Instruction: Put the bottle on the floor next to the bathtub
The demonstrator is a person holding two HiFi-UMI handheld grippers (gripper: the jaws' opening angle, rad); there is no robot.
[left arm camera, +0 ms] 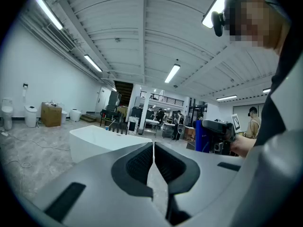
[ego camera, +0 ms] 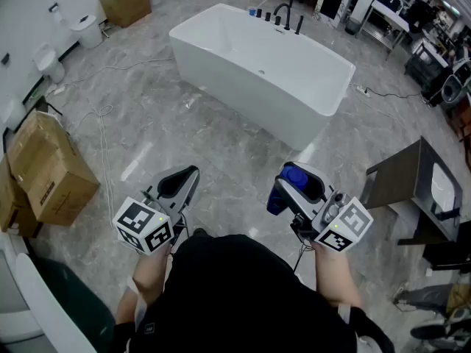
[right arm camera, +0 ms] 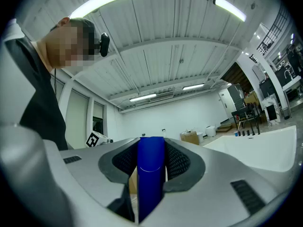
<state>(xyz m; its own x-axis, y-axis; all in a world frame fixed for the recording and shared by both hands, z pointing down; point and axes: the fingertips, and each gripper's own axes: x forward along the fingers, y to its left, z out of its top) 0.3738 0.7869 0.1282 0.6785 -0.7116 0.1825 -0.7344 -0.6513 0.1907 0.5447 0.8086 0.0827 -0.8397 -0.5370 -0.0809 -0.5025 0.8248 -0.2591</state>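
Note:
A blue bottle [ego camera: 283, 190] is clamped between the jaws of my right gripper [ego camera: 300, 186], held above the grey marble floor in front of me; in the right gripper view the bottle [right arm camera: 150, 178] stands upright between the ribbed pads. My left gripper [ego camera: 179, 182] is shut with nothing in it, its two pads meeting in the left gripper view [left arm camera: 153, 162]. The white freestanding bathtub [ego camera: 257, 68] lies ahead across the floor, also seen low in the left gripper view [left arm camera: 102, 141] and at the right edge of the right gripper view [right arm camera: 265, 145].
Cardboard boxes [ego camera: 48, 171] stand at the left, another box [ego camera: 126, 3] and a toilet [ego camera: 90, 29] at the far left. A dark cabinet [ego camera: 416, 186] sits to the right. Cables [ego camera: 103, 116] trail over the floor. Black taps [ego camera: 283, 15] stand at the tub's far end.

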